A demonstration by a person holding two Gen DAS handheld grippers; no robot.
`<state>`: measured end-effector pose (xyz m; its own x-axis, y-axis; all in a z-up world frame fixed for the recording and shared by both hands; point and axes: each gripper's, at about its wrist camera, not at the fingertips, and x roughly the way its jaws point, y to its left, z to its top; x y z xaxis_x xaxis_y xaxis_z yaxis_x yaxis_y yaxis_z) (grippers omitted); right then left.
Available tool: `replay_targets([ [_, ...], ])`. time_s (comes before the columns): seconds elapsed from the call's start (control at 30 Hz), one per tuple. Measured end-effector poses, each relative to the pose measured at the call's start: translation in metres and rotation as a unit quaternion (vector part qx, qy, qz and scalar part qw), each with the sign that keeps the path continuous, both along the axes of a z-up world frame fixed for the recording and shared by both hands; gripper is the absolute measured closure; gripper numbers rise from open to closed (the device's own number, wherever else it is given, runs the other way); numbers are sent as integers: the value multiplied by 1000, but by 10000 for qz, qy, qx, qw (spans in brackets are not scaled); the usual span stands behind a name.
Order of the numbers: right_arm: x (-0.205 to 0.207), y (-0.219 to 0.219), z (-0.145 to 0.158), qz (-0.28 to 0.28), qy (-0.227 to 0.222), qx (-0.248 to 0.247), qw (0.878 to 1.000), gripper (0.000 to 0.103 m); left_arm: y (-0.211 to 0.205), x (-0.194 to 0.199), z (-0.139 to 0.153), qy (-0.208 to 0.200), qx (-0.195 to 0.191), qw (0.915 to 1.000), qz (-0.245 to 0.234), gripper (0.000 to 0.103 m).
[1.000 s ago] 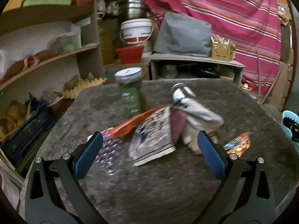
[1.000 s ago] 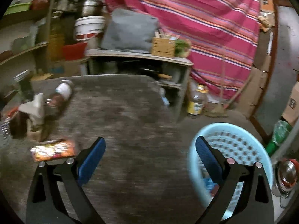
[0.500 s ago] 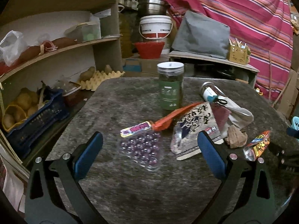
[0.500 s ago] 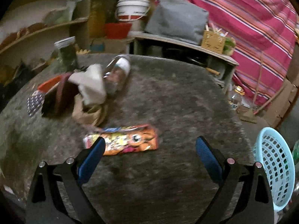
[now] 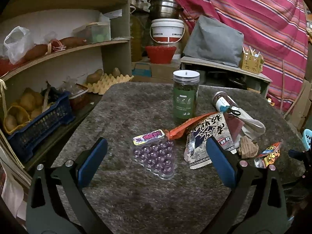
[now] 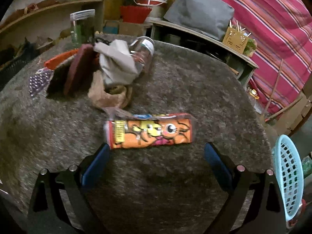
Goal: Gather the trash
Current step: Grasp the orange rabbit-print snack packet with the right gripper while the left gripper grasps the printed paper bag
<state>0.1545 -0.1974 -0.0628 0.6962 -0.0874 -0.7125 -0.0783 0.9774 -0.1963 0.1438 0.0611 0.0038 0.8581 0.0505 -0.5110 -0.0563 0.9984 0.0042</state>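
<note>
An orange cartoon snack wrapper [image 6: 151, 132] lies flat on the grey table [image 6: 185, 89]. My right gripper [image 6: 156, 162] hangs open just in front of it, nothing between the fingers. In the left wrist view a clear blister tray of purple beads [image 5: 156, 156] lies ahead of my open left gripper [image 5: 156, 160]. Beside it sit a black-and-white printed packet [image 5: 208, 136], an orange wrapper strip [image 5: 185, 126], crumpled brown paper [image 5: 247, 148] and a whitish cloth [image 5: 251, 122]. The light blue basket [image 6: 288, 175] stands off the table's right edge.
A green-labelled jar [image 5: 185, 95] stands upright at the table's far side, and a clear jar [image 5: 222, 101] lies on its side next to it. Shelves with a blue crate [image 5: 39, 120] and egg tray [image 5: 105, 81] flank the left. A low bench [image 5: 224, 66] stands behind.
My right gripper swung left from the blue basket onto the table and closed in on the orange snack wrapper. My left gripper drew back and left, bringing the bead tray to centre.
</note>
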Motion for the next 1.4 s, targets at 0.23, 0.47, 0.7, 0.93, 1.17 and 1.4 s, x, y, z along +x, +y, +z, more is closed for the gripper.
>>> replay_targets([
  [0.23, 4, -23, -6, -179, 161, 55, 9997, 8, 5, 5, 1, 50, -148, 9999, 44, 5],
  [0.47, 22, -15, -3, -160, -64, -356, 9992, 8, 4, 7, 0, 65, -61, 9999, 67, 5],
  [0.7, 36, -5, 5, 219, -239, -541, 9980, 8, 7, 12, -2, 104, -19, 9999, 114, 5],
  [0.93, 42, -22, 16, 77, -238, 116, 9996, 8, 8, 14, -1, 87, -31, 9999, 130, 5],
  [1.17, 45, -66, 14, -731, -41, 863, 9936, 8, 8, 14, 0, 87, -15, 9999, 133, 5],
  [1.4, 42, -70, 8, -1104, 29, 1627, 9805, 8, 9, 15, 0, 96, -9, 9999, 139, 5],
])
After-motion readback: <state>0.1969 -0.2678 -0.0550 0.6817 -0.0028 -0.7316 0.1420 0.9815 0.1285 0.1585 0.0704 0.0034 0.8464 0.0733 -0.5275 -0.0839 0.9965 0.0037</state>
